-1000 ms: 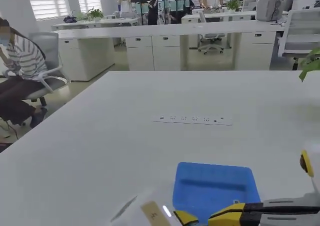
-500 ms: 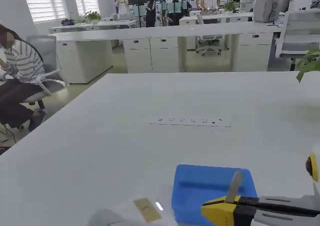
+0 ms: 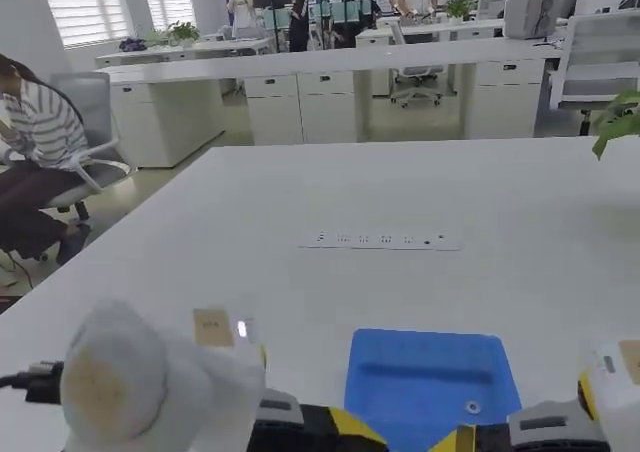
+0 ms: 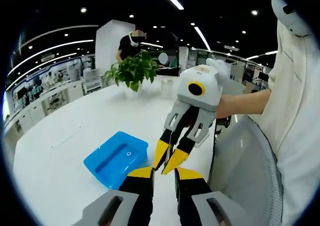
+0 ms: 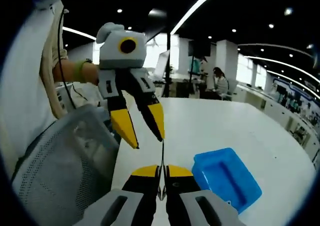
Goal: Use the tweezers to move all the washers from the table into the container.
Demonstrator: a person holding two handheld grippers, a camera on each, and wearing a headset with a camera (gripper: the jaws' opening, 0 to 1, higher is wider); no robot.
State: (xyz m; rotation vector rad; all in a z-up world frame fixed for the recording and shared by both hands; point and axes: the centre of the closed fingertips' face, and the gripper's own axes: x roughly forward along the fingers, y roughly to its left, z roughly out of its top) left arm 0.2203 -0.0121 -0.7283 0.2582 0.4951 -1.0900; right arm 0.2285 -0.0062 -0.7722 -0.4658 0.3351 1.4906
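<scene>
Plainly, the jaws of the left gripper [image 5: 149, 143] stand wide apart, holding nothing; those of the right gripper [image 5: 162, 170] pinch the tweezers [image 5: 162, 153] near the container [image 5: 227, 181].

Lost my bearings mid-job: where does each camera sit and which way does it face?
Left gripper view: rides the left tongs, facing the right tongs and the person's shirt; blue container at left.
Right gripper view: rides the right tongs, clamped on the tweezers, facing the left tongs and the person's arm.
Head view: on the headset, looking forward and down over the table; both tongs at bottom edge.
Shared: all three show the container.
</scene>
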